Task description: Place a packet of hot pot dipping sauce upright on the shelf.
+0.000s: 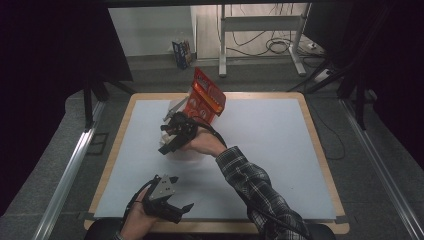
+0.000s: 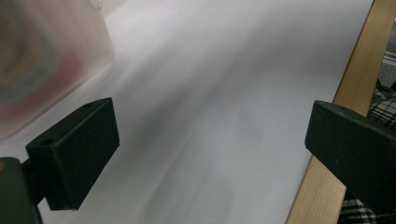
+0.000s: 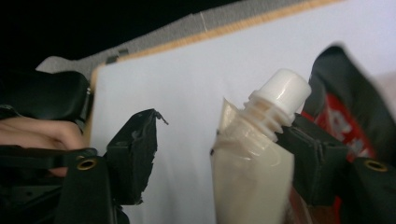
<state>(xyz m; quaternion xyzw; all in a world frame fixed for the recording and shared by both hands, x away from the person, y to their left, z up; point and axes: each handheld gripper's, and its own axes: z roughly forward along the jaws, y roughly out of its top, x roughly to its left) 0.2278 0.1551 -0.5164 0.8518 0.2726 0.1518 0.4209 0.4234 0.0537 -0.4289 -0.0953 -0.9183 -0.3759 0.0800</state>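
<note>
Item one: the right gripper (image 1: pixel 172 131), which we are holding over the middle of the white table mat (image 1: pixel 270 150), the plaid sleeve (image 1: pixel 255 187) reaching in from the near edge. In the right gripper view its jaws are standing apart, and a pale spouted pouch (image 3: pixel 250 172) with a white screw cap (image 3: pixel 285 88) is lying against the inner face of one jaw; a clear gap is showing between the pouch and the other jaw, so we are not seeing a closed pinch on it.

Item two: a red snack packet (image 1: pixel 205 97), tilting up just beyond that gripper in the high view, toward the far side of the mat. Whether it is touching the gripper we cannot tell.

Item three: the left gripper (image 1: pixel 167 202), which we are keeping low near the front edge of the wooden table (image 1: pixel 320 135), well apart from the pouch. In the left gripper view its jaws are spread wide with nothing between them, and a blurred translucent container (image 2: pixel 46 60) is sitting off to one side.
</note>
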